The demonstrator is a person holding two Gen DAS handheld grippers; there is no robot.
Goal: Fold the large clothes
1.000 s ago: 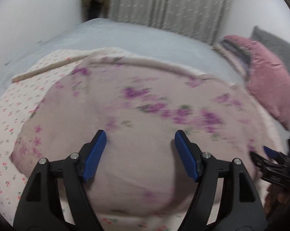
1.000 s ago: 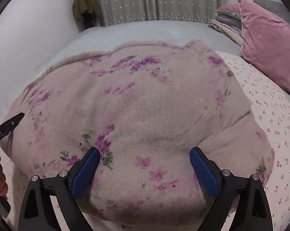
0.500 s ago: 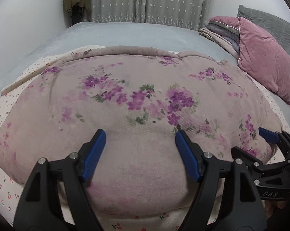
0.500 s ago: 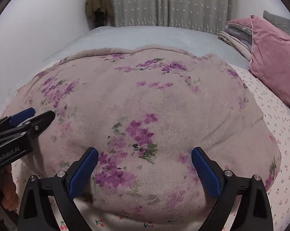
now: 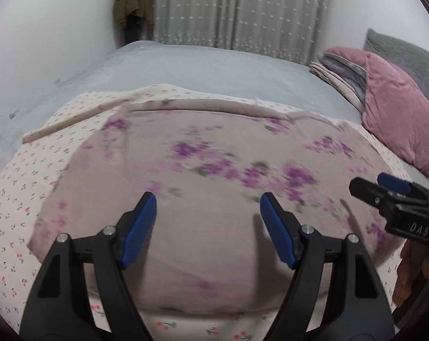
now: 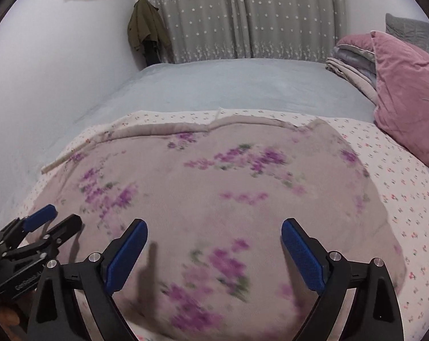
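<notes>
Left wrist view: left claw released, blue pads spread wide, nothing between them, hanging over the near half of the floral blanket. Right claw likewise released and empty, poised over the same blanket just beside the left one (tip of each visible at the edge of the other's view). Both apart from the cloth, pointing down and forward; probably placed side by side above the near edge to pick the next pair of grip points for another fold. No fabric pinched, so fold step not in hand yet.

Blanket lying flat and folded over, mauve with purple flower sprays, thick far hem doubled along the back edge. Resting on a cream sheet with small cherry print, itself spread across the near part of a grey bed. Motion blur on the print, fine detail unreadable.

Pink velvet pillow at the right with a stack of folded bedding behind it. Grey starred curtain at the back, olive jacket hung in the corner, plain pale wall at the left.
</notes>
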